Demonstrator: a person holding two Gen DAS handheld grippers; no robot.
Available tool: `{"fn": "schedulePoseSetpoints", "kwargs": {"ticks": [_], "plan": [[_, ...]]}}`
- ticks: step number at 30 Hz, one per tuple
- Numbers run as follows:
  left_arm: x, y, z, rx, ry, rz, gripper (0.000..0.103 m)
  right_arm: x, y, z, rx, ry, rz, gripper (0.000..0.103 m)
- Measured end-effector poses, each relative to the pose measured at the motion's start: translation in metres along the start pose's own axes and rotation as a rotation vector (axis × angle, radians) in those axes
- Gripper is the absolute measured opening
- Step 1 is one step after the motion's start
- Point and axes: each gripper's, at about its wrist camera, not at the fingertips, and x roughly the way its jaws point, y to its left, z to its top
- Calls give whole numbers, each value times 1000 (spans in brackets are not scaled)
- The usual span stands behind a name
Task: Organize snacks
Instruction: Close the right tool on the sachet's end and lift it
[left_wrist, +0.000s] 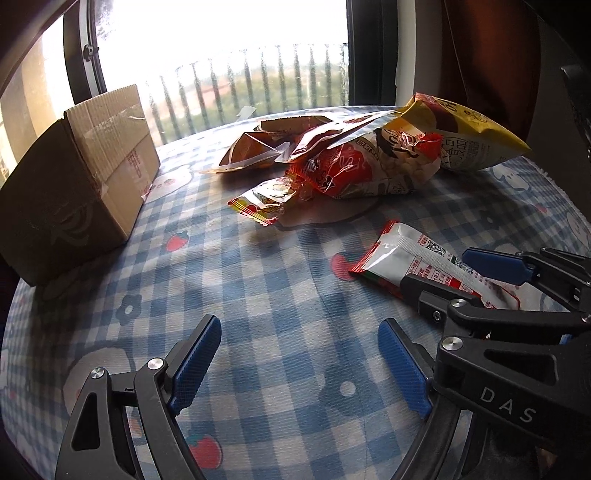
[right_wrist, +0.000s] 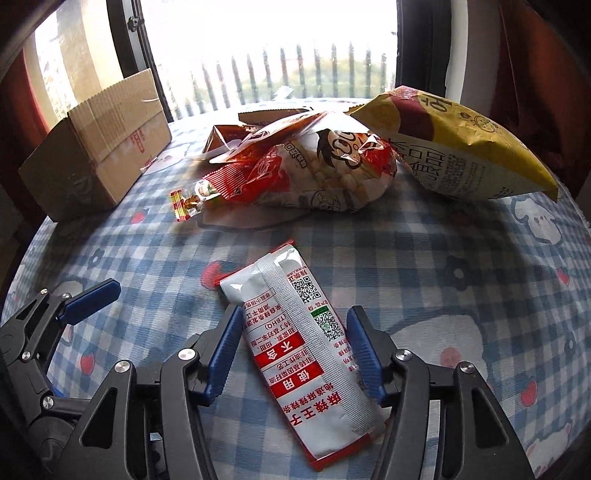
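Observation:
A silver and red snack packet (right_wrist: 295, 332) lies flat on the checked tablecloth (right_wrist: 424, 266), between the blue fingers of my right gripper (right_wrist: 293, 343), which is open around it; whether the pads touch it I cannot tell. The packet also shows in the left wrist view (left_wrist: 402, 254), with the right gripper (left_wrist: 461, 273) over it. My left gripper (left_wrist: 299, 363) is open and empty, low over the cloth. A pile of snack bags (left_wrist: 351, 162) lies at the back: a red and white bag (right_wrist: 325, 173), a yellow bag (right_wrist: 461, 147), a small yellow-red packet (left_wrist: 262, 201).
An open cardboard box (left_wrist: 77, 177) stands at the back left of the round table, also in the right wrist view (right_wrist: 103, 144). A window with railings is behind the table. The table's edge curves away at the right (left_wrist: 565, 199).

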Motion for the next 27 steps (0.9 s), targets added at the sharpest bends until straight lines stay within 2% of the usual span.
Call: {"fn": "schedulePoseSetpoints", "kwargs": {"ticks": [5, 8, 9, 10, 14, 21, 27], "plan": [[-2, 4, -3, 0, 1, 6, 89, 3, 4, -1, -25, 7, 17, 70], [-1, 4, -1, -3, 10, 4, 88, 6, 9, -1, -28, -17, 46, 58], [-1, 4, -1, 4, 7, 9, 88, 7, 13, 0, -31, -17, 56, 48], [-1, 4, 0, 12, 8, 9, 88, 7, 16, 0, -34, -19, 57, 44], [-3, 6, 6, 24, -1, -8, 87, 5, 18, 1, -28, -33, 67, 40], [-9, 17, 45, 57, -89, 25, 87, -16, 17, 27, -1, -134, 54, 38], [-3, 23, 81, 101, -154, 21, 85, -23, 14, 58, 11, -195, 38, 38]]}}
